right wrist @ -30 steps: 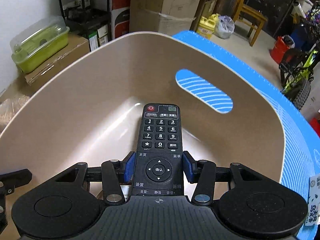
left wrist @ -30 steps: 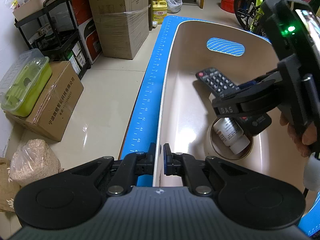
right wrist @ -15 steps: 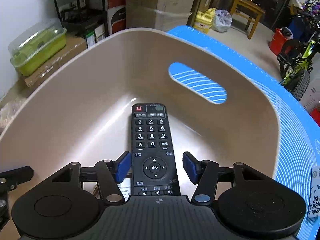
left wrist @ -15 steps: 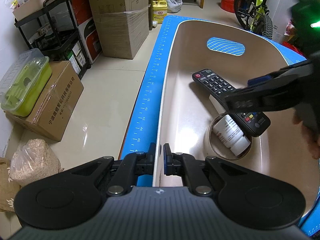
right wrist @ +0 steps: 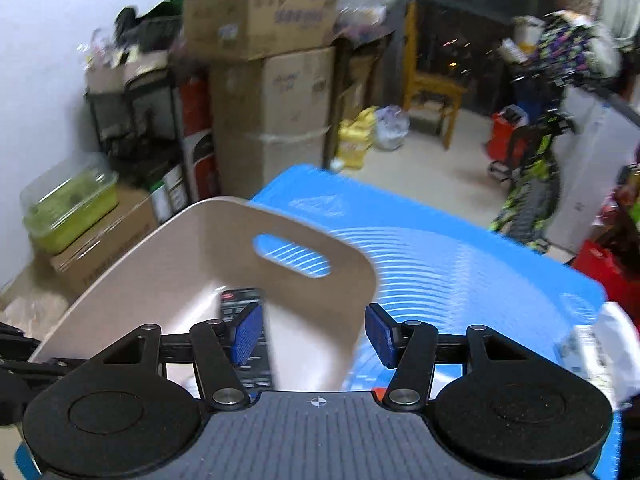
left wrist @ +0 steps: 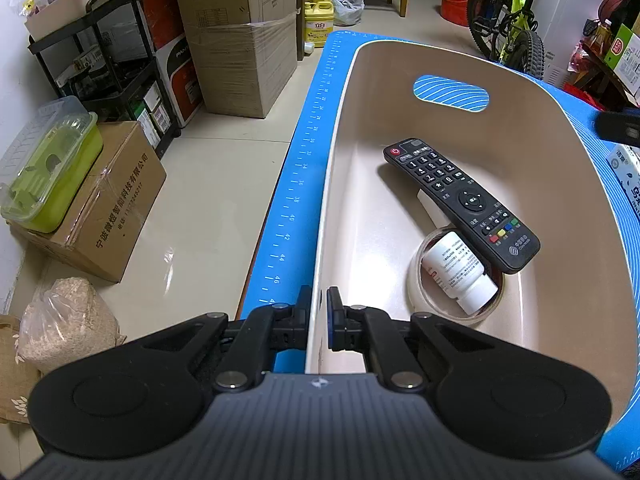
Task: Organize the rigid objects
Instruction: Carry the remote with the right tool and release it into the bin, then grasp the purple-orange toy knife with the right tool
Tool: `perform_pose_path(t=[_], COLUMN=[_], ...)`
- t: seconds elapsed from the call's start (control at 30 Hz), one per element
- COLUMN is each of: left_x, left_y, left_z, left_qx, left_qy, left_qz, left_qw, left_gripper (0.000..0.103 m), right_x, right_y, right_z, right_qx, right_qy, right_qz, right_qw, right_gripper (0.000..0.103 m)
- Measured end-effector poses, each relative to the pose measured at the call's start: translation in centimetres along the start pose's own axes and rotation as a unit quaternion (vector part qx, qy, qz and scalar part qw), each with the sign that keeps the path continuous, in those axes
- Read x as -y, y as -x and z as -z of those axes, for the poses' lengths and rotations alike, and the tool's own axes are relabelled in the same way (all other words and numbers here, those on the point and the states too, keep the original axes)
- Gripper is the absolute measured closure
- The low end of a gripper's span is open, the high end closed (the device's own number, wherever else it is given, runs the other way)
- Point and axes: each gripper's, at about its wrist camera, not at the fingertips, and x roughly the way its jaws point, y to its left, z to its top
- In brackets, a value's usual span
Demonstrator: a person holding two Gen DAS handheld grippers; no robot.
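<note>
A beige plastic bin (left wrist: 560,184) stands on a blue mat (left wrist: 296,200). Inside it a black remote control (left wrist: 460,200) lies slanted, its lower end resting on a roll of tape (left wrist: 424,304) that holds a white pill bottle (left wrist: 460,272). My left gripper (left wrist: 319,316) is shut on the bin's near-left rim. My right gripper (right wrist: 312,334) is open and empty, raised above the bin's right side; the bin (right wrist: 168,256) and the remote's top (right wrist: 244,304) show below it in a blurred view.
Stacked cardboard boxes (left wrist: 244,40), a black shelf (left wrist: 108,60), a green lidded container (left wrist: 44,172) on a box, and a sack (left wrist: 68,324) stand on the floor left of the mat. A bicycle (left wrist: 516,24) and a red bucket (left wrist: 456,4) are at the back right. A white packet (right wrist: 600,356) lies on the mat's right.
My right gripper let go of the remote, opened wide and pulled up and back out of the bin. The remote now rests in the bin. My left gripper has not moved.
</note>
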Motion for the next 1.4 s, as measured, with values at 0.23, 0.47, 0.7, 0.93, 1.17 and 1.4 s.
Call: perform_pose_path(t=[0.23, 0.47, 0.7, 0.93, 1.17, 1.4], left_x=[0.1, 0.0, -0.1, 0.0, 0.0, 0.0], left_y=[-0.1, 0.0, -0.1, -0.1, -0.1, -0.1], left_z=[0.0, 0.0, 0.1, 0.1, 0.1, 0.1], left_qx=[-0.001, -0.001, -0.001, -0.001, -0.001, -0.001], left_qy=[0.0, 0.0, -0.001, -0.001, -0.002, -0.002], left_qz=[-0.003, -0.003, -0.003, -0.003, -0.004, -0.004], left_qw=[1.0, 1.0, 1.0, 1.0, 1.0, 1.0], left_gripper=[0.094, 0.094, 0.094, 0.094, 0.094, 0.094], right_x=[4.6, 7.3, 7.4, 7.3, 6.5, 6.2], right_y=[0.5, -2.4, -5.9, -7.7, -8.8, -10.0], right_z=[3.1, 7.5, 10.3, 10.9, 11.0, 10.9], right_qx=[-0.015, -0.059, -0.087, -0.095, -0.094, -0.1], right_qy=[-0.02, -0.069, -0.142, -0.179, -0.181, -0.189], right_qz=[0.051, 0.04, -0.017, -0.052, -0.063, -0.064], right_qw=[0.998, 0.995, 0.986, 0.978, 0.977, 0.975], right_gripper=[0.035, 0.035, 0.041, 0.05, 0.052, 0.059])
